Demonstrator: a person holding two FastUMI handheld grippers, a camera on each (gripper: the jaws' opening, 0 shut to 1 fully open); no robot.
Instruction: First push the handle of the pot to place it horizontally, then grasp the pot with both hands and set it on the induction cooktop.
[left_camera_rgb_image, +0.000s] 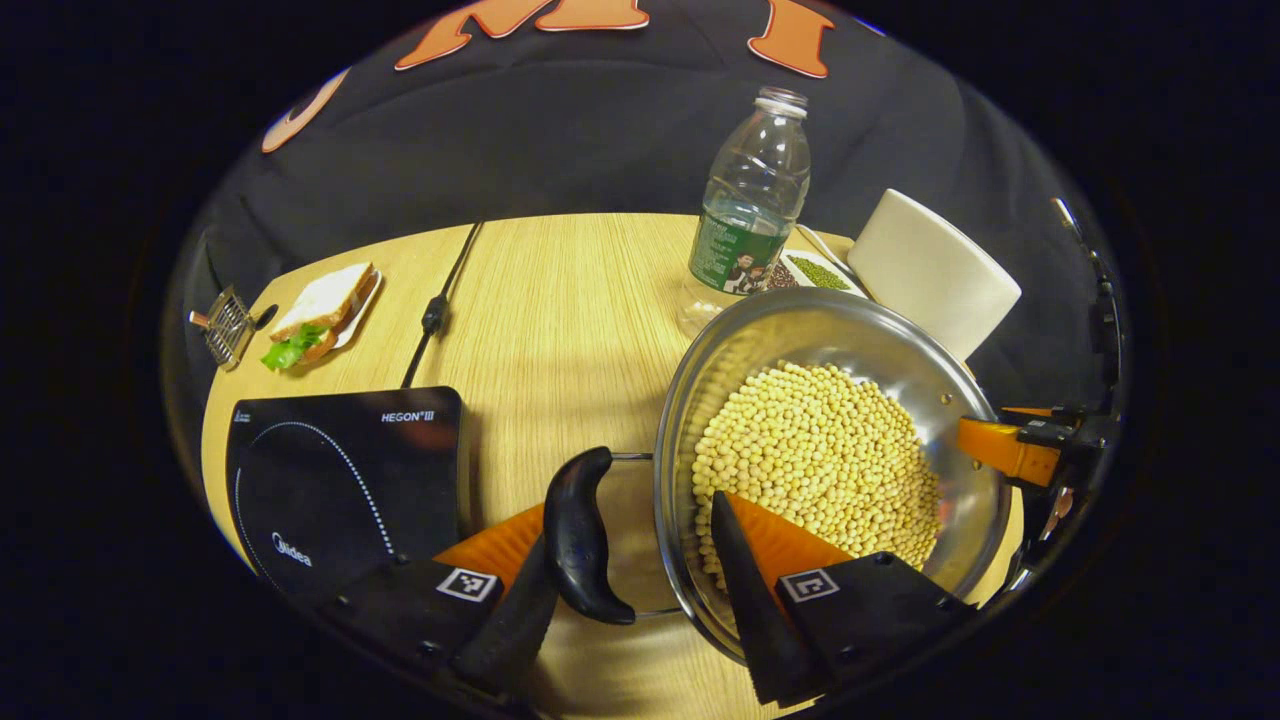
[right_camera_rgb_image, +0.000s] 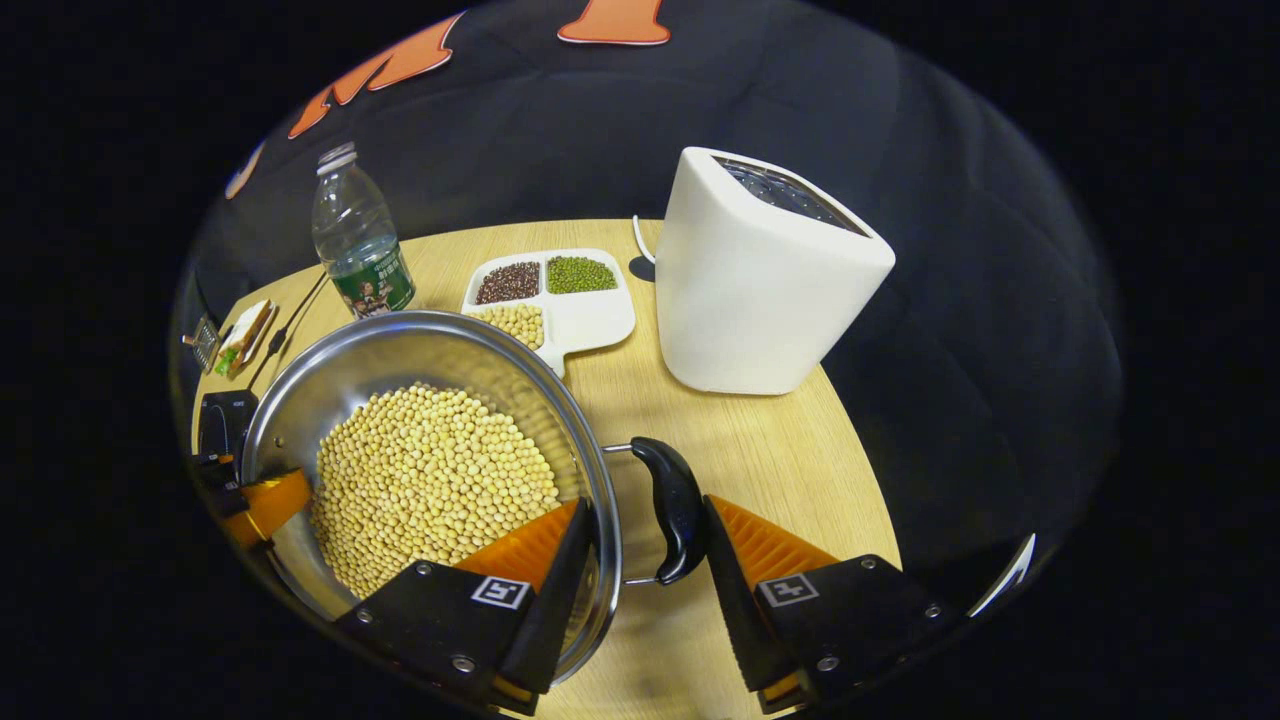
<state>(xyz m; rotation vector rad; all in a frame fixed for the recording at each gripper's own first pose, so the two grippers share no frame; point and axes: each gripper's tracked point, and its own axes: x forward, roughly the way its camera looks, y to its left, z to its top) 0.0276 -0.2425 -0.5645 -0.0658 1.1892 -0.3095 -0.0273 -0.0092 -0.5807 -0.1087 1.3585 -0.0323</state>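
Left gripper view: the left gripper (left_camera_rgb_image: 640, 560) stands wide open, straddling the pot's (left_camera_rgb_image: 870, 330) rim and black handle (left_camera_rgb_image: 583, 535), one finger inside over the soybeans (left_camera_rgb_image: 820, 460), gripping nothing firmly. In the right gripper view the right gripper (right_camera_rgb_image: 640, 570) likewise spans the opposite handle (right_camera_rgb_image: 672, 508), jaws apart. The pot sits on the table (left_camera_rgb_image: 560, 300), the induction cooktop (left_camera_rgb_image: 340, 480) just left. Farther off stand a bottle (left_camera_rgb_image: 752, 205) and a divided dish (right_camera_rgb_image: 585, 320).

Pot (left_camera_rgb_image: 960, 395): shiny steel, upright on the wooden table, holding a heap of pale yellow beans (left_camera_rgb_image: 815, 450).
Pot handles (left_camera_rgb_image: 583, 535): black, curved, one each side, lying level.
Cooktop (left_camera_rgb_image: 345, 480): flat black slab, just beside the pot.
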